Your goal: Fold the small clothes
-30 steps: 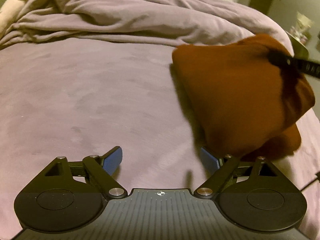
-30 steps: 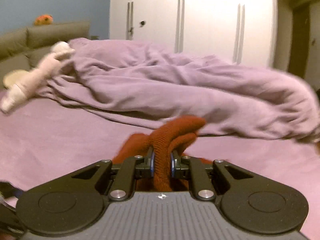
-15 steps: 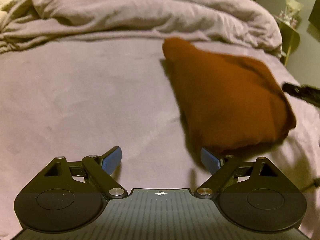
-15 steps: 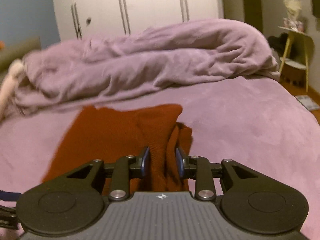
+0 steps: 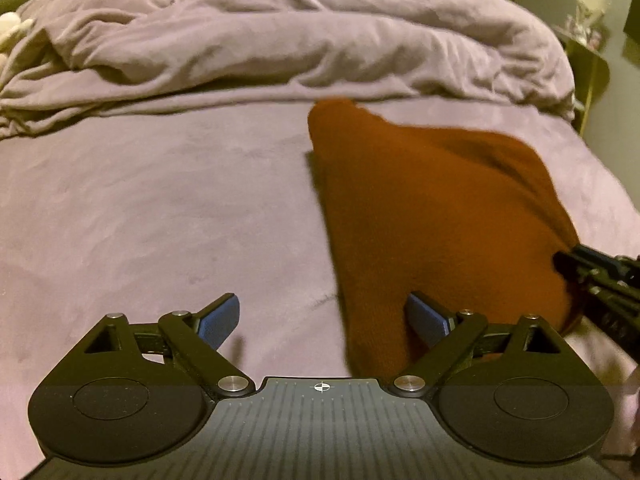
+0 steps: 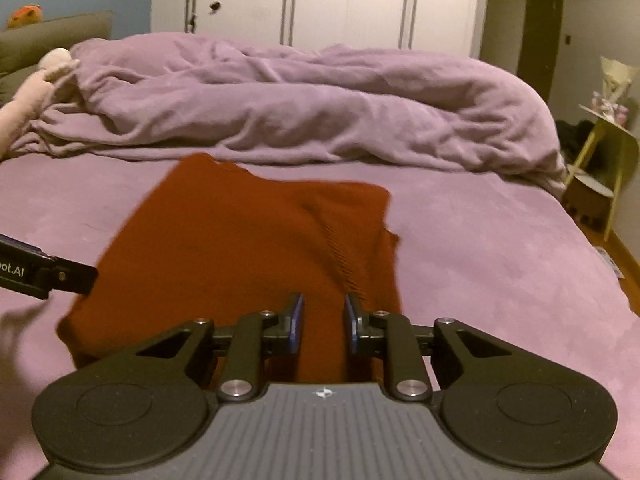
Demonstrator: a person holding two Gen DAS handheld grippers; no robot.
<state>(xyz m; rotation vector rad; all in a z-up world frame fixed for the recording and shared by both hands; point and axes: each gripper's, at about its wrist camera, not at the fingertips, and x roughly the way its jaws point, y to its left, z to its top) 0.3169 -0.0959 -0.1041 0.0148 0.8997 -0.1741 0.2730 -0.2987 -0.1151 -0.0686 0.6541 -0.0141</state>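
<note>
Your left hand-held gripper (image 5: 322, 322) is spread wide beside the rust garment (image 5: 432, 216) on the bed (image 5: 160, 200); your right hand-held gripper (image 6: 323, 324) sits parted, cloth between its pads.

The near edge of the rust-brown garment (image 6: 240, 248) is hidden behind the body of the right gripper (image 6: 322, 322), so it cannot be told whether cloth is touched by the blue pads (image 6: 297, 324). In the left wrist view the garment's outline is smeared by blur, and its near right corner is covered by the left gripper (image 5: 322, 322). The right gripper is cut off there by the right edge, only its dark tip being seen. The plush toy (image 6: 38, 84) at far left is cropped by the edge in both views. The items on the yellow side table (image 6: 600, 140) are too small and blurred to be identified. The lettering on the left gripper's side is cut short.
</note>
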